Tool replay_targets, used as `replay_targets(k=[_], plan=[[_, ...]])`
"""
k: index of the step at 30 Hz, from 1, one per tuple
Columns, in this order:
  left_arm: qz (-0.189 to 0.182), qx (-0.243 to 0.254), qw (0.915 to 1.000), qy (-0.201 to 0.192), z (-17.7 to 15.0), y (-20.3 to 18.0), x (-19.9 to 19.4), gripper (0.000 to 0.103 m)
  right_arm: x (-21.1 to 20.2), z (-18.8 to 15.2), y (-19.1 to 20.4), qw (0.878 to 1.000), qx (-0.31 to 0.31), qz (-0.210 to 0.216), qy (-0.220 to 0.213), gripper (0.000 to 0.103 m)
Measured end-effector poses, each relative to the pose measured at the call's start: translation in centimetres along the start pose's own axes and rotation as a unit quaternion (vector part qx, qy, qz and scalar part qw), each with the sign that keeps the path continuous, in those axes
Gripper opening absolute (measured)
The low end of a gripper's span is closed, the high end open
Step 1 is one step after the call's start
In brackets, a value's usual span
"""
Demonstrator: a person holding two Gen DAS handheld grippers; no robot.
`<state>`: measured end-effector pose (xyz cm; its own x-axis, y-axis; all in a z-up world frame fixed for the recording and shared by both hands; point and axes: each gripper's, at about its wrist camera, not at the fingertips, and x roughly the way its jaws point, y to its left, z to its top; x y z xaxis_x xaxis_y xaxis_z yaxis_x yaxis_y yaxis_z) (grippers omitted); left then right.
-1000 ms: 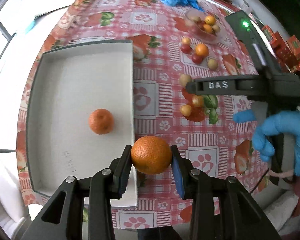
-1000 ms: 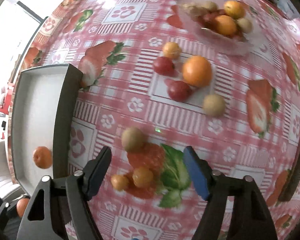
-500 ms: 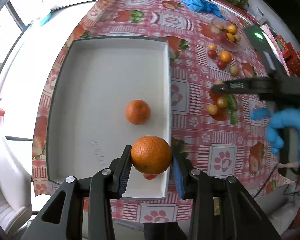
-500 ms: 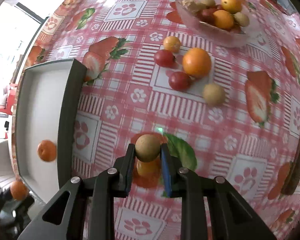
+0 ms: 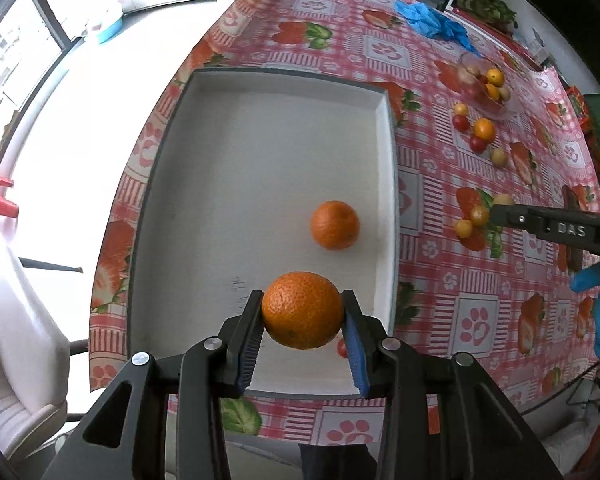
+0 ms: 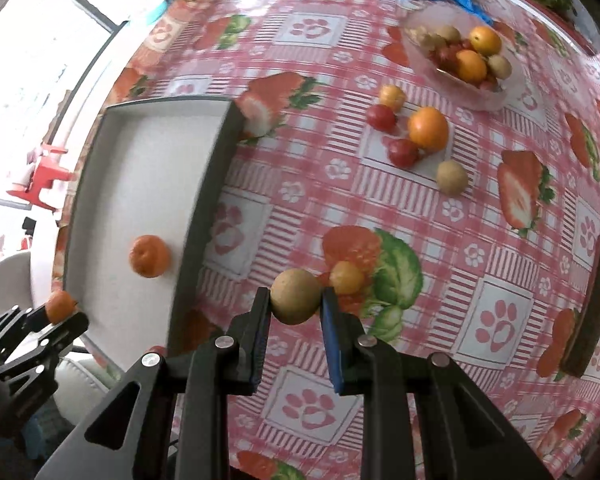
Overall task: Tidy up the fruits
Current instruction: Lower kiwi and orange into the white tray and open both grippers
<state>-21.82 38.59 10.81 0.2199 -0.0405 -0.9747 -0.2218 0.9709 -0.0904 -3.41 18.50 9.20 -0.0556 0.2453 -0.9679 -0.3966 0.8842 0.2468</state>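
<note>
**Fruits head for the tray, one in each gripper**

Fruits are being sorted off a strawberry-print tablecloth point(image 6: 380, 208) into a white tray point(image 5: 260, 152) with a dark rim, which sits at the table's left end, probably so each piece can be dropped in from above. One mandarin point(image 5: 334, 224) already rests near the tray's right wall. The left gripper point(image 5: 302, 316) hangs over the tray's near end, its pads clamped on a large, pebbly-skinned orange point(image 5: 302, 309), apparently ready for release beside the first. The right gripper point(image 6: 295, 307) is closed on a small, round, dull tan-brown fruit point(image 6: 296, 295), possibly a longan, held clear of the cloth to the right of the tray. A small yellow-orange fruit point(image 6: 347, 277) lies on the cloth just beyond it. Farther off, a loose cluster point(image 6: 412, 136) of red, orange and tan fruits lies near a clear bowl point(image 6: 508, 92) holding more, still waiting.
</note>
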Motion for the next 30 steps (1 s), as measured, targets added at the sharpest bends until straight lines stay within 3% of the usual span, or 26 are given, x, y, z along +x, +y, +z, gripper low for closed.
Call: replay_targets(k=[16,30], plan=[[0.003,-0.027,0.9996,0.002,-0.3,3.7,0.5,0.039,1.4,1.2,8.8,0.997,-0.064,0.032,0.016,0.027],[0.015,-0.029,0.9994,0.011,-0.8,5.2,1.6,0.039,3.2,0.6,12.8,0.994,-0.086,0.046,0.041,0.027]])
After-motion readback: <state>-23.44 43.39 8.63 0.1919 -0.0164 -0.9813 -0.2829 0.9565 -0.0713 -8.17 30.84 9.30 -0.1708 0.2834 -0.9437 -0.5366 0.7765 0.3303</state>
